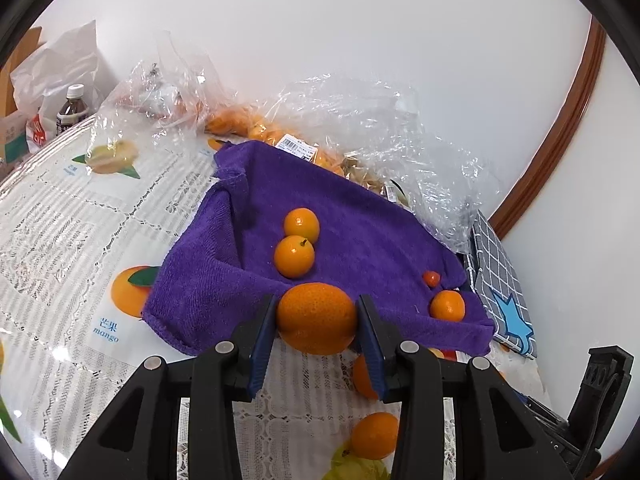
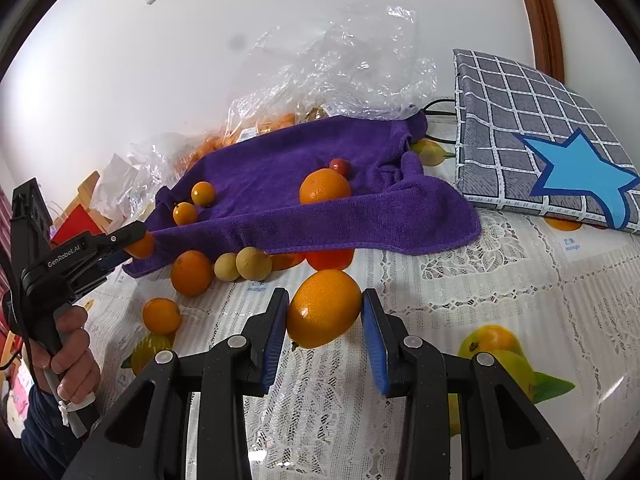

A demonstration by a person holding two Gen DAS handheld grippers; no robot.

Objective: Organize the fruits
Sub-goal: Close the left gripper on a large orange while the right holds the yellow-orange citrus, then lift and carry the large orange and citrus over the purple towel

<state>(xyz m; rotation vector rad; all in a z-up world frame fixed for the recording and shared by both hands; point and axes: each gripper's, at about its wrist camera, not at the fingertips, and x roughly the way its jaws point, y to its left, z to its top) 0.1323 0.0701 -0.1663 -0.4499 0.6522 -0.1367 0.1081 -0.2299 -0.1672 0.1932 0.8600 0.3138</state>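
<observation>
My left gripper (image 1: 317, 312) is shut on an orange fruit (image 1: 316, 318), held over the near edge of a purple towel (image 1: 360, 236). On the towel lie two small oranges (image 1: 302, 224) (image 1: 294, 256), another orange (image 1: 447, 306) and a tiny red fruit (image 1: 431, 278). My right gripper (image 2: 325, 304) is shut on a second orange fruit (image 2: 324, 314) above the tablecloth, in front of the towel (image 2: 320, 208). In the right wrist view the left gripper (image 2: 138, 243) shows at the left with its fruit, at the towel's corner.
Loose oranges (image 2: 191, 272) (image 2: 161, 315) and two yellowish round fruits (image 2: 227, 266) (image 2: 253, 263) lie on the lace tablecloth (image 2: 500, 280) by the towel's edge. Clear plastic bags (image 1: 352, 120) with more fruit sit behind. A grey checked cushion (image 2: 520, 120) lies at the right. A bottle (image 1: 72, 110) stands at the far left.
</observation>
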